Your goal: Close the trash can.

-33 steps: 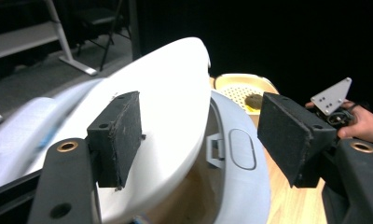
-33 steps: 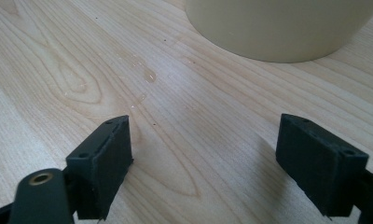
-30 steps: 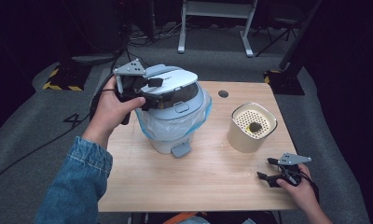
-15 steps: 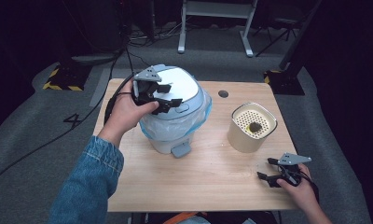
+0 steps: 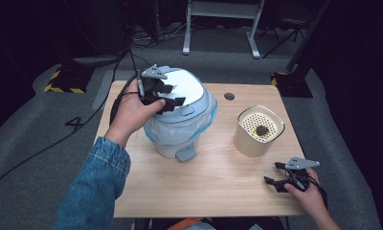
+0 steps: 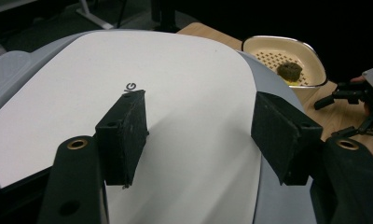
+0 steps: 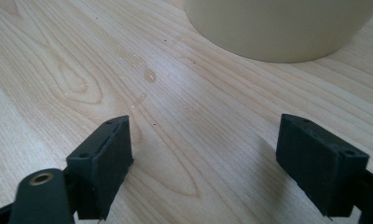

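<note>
Stands toward the far left part of the light wooden surface [image 5: 213, 187]: a small grey-and-white plastic pedal bin with a domed white lid [image 5: 182, 103], lined with a thin blue plastic bag [image 5: 204, 127] whose edge spills out under the lid rim. Hovers right over the lid, the left gripper [image 5: 168, 96], fingers [image 6: 124, 130] spread wide with nothing between them, having just been closing a little; whether the tips touch the lid cannot be told. Likely light and hollow, so prone to slide or tip under a sideways push. Smooth, glossy, curved lid, too broad to span and offering poor purchase for a pinch from above. Better taken at the lid's front lip, or opened by pressing the grey foot pedal [image 5: 185, 154] at the base. Soft, crinkly liner, no use as a handle. Rests near the right front corner, the right gripper [image 5: 283, 178], fingers [image 7: 103, 161] released and empty, just short of a cream perforated-top canister [image 5: 256, 136].
</note>
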`<state>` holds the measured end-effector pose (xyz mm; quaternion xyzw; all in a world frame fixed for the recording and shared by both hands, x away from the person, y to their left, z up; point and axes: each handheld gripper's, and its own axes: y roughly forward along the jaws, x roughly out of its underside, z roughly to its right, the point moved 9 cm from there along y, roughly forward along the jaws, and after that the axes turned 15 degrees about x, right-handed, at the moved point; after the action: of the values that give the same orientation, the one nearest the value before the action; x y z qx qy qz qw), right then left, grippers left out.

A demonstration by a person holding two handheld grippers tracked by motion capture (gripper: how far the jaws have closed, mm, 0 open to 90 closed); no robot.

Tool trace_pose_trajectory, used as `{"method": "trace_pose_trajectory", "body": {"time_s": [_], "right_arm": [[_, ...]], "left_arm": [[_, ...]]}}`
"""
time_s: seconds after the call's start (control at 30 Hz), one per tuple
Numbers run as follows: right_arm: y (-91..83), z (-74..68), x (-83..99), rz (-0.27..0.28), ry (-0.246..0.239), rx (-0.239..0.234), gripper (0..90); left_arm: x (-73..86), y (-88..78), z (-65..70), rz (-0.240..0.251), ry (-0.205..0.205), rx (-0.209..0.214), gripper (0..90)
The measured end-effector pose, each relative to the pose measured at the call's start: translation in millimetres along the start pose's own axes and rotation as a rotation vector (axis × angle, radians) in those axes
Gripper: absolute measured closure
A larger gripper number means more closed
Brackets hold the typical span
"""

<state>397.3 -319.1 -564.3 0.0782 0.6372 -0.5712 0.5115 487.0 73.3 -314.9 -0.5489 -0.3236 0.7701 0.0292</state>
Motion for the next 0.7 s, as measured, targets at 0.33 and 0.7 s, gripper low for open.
{"method": "trace_pose_trajectory", "body": {"time_s": [0.33, 0.7], "right_arm": [[0.0, 0.0, 0.0, 0.0, 0.0, 0.0, 18.5], [0.1, -0.5, 0.0, 0.0, -0.003, -0.003, 17.7]], "left_arm": [[-1.5, 2.8, 0.5, -0.031, -0.003, -0.048, 37.8], [-1.1, 5.2, -3.7, 0.013, 0.005, -0.039, 36.6]]}}
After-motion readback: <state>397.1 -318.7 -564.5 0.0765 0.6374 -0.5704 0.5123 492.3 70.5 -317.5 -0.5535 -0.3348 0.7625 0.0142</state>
